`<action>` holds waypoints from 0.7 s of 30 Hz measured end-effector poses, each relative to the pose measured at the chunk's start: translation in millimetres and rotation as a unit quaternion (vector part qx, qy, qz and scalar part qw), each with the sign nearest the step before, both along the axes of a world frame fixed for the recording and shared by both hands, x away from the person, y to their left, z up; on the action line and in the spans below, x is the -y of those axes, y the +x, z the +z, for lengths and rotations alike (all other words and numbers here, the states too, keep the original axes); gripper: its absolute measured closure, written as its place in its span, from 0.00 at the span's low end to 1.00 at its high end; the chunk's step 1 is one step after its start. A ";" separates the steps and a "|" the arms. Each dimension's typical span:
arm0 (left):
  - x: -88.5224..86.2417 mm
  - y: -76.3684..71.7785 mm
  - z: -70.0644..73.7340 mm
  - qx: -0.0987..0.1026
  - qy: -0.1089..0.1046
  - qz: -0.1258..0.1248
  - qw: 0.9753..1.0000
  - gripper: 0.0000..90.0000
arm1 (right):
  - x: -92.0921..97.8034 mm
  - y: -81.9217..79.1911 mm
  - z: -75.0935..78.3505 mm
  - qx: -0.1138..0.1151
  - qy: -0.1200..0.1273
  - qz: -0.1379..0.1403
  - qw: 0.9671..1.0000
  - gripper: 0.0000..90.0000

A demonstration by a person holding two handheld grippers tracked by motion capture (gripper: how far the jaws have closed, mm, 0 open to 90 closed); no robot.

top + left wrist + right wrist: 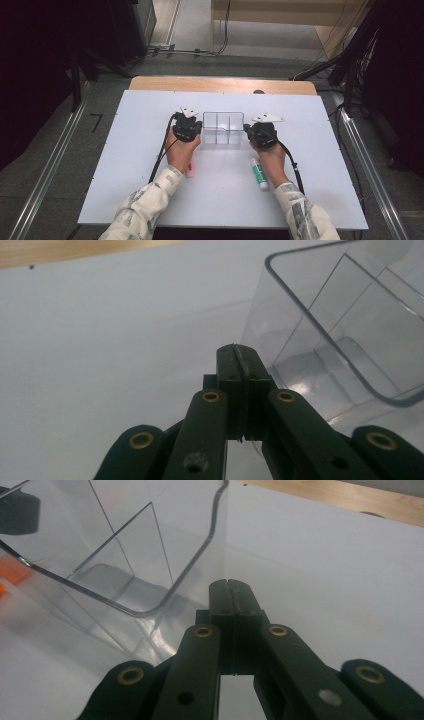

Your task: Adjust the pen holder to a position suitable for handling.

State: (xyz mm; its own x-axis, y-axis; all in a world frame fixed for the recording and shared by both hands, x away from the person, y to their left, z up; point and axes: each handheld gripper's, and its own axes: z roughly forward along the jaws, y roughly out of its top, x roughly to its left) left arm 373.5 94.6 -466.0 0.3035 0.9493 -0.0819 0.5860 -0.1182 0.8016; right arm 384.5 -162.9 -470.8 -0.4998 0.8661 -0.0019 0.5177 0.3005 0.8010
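A clear plastic organizer tray [223, 128] with three compartments stands empty near the middle of the white table top [150, 150]. My left gripper [189, 126] sits against its left end, and my right gripper [259, 131] against its right end. In the left gripper view the jaws are pressed together [241, 351] with nothing between them, the tray's wall [320, 330] just to their right. In the right gripper view the jaws are likewise closed [231, 587] beside the tray's corner [200, 555]. A white and green tube [259, 173] lies by the right forearm. A small pink object [190, 173] lies under the left wrist.
The white board rests on a wooden table whose far edge [220, 84] shows behind it. Cables [160, 155] trail from both grippers toward the person. Dark stands and floor rails [370, 170] flank the table. An orange shape [12, 572] shows through the tray.
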 end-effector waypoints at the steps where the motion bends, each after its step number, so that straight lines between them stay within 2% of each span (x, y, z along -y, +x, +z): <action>1: -3.2 -0.9 1.3 0.004 0.001 0.004 1.000 0.96 | 2.9 0.2 0.4 0.001 -0.001 -0.003 1.000 0.96; 4: -15.1 -5.2 4.8 0.013 -0.003 0.013 1.000 0.92 | 16.1 0.1 1.0 -0.004 0.005 -0.011 1.000 0.90; 8: -35.5 -15.6 5.6 0.026 0.002 0.032 0.999 0.75 | 36.3 -6.3 2.3 -0.009 0.019 -0.012 1.000 0.75; 10: -46.8 -22.5 4.9 0.035 0.008 0.051 0.998 0.62 | 46.9 -11.1 2.9 -0.011 0.022 -0.016 1.000 0.68; 12: -59.6 -29.4 3.7 0.034 0.008 0.066 0.997 0.51 | 58.1 -16.2 3.2 -0.013 0.021 -0.023 0.999 0.60; 14: -73.0 -37.2 1.7 0.038 0.014 0.088 0.995 0.43 | 69.1 -22.3 2.4 -0.016 0.022 -0.036 0.999 0.55; 17: -93.4 -48.4 -2.2 0.028 0.007 0.119 0.992 0.28 | 84.3 -32.8 0.2 -0.025 0.026 -0.055 0.998 0.44; 18: -99.4 -52.3 -3.7 0.028 0.009 0.129 0.991 0.25 | 88.0 -36.0 -0.1 -0.026 0.022 -0.057 0.998 0.42; 20: -111.3 -59.9 -7.0 0.024 -0.004 0.143 0.989 0.21 | 95.0 -43.5 0.3 -0.025 0.011 -0.060 0.998 0.38; 21: -116.9 -64.3 -8.6 0.029 -0.011 0.150 0.988 0.20 | 98.6 -47.3 0.5 -0.024 0.007 -0.059 0.998 0.38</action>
State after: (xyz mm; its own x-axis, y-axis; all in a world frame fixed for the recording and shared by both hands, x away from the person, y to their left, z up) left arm 309.2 211.5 -474.6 0.0137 0.9955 -0.0937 0.5454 0.0712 0.8351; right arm 337.3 -261.5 -470.3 -0.3927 0.9191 0.0326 0.5875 0.2234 0.7777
